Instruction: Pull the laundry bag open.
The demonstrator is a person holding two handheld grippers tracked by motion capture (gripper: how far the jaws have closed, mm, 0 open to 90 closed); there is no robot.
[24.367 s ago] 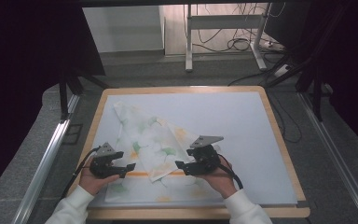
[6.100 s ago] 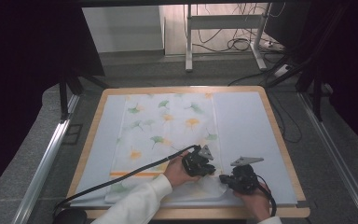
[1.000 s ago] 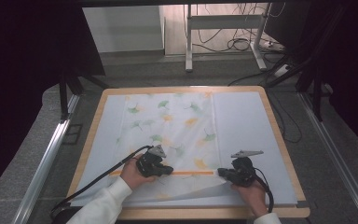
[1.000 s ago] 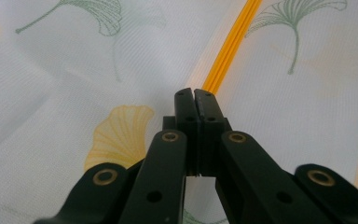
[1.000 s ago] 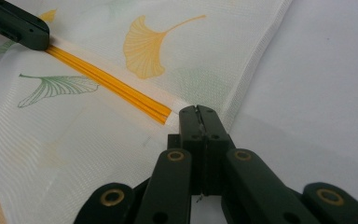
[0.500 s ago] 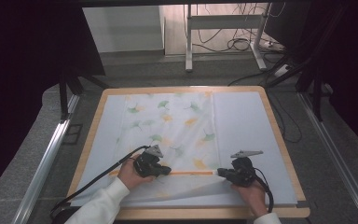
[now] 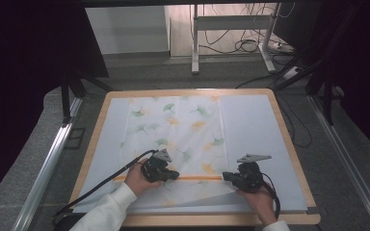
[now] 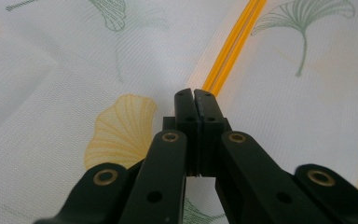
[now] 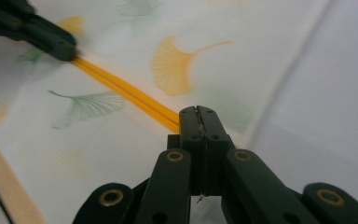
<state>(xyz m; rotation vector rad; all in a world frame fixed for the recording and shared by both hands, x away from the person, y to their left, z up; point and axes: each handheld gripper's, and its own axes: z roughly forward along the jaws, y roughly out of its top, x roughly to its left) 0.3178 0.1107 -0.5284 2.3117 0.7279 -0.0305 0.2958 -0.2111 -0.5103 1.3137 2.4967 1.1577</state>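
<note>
A white cloth (image 7: pixel 183 125) printed with green and yellow ginkgo leaves lies spread on the table's pale mat. Its near part is folded, and an orange stripe (image 7: pixel 200 177) runs along the edge between my two grippers. My left gripper (image 7: pixel 176 175) is shut on the stripe's left end; in the left gripper view its jaws (image 8: pixel 194 93) meet right on the stripe (image 8: pixel 233 44). My right gripper (image 7: pixel 225 176) is shut on the right end, where the stripe (image 9: pixel 130 95) runs into its closed tips (image 9: pixel 198 111). Farther off in that view is the left gripper (image 9: pixel 51 39).
A wooden rim (image 7: pixel 289 144) frames the pale mat (image 7: pixel 250 125), which lies bare to the cloth's right. The left gripper's black cable (image 7: pixel 101 185) trails off the front left. Beyond the table stand a metal frame (image 7: pixel 231 21) and floor cables (image 7: pixel 250 45).
</note>
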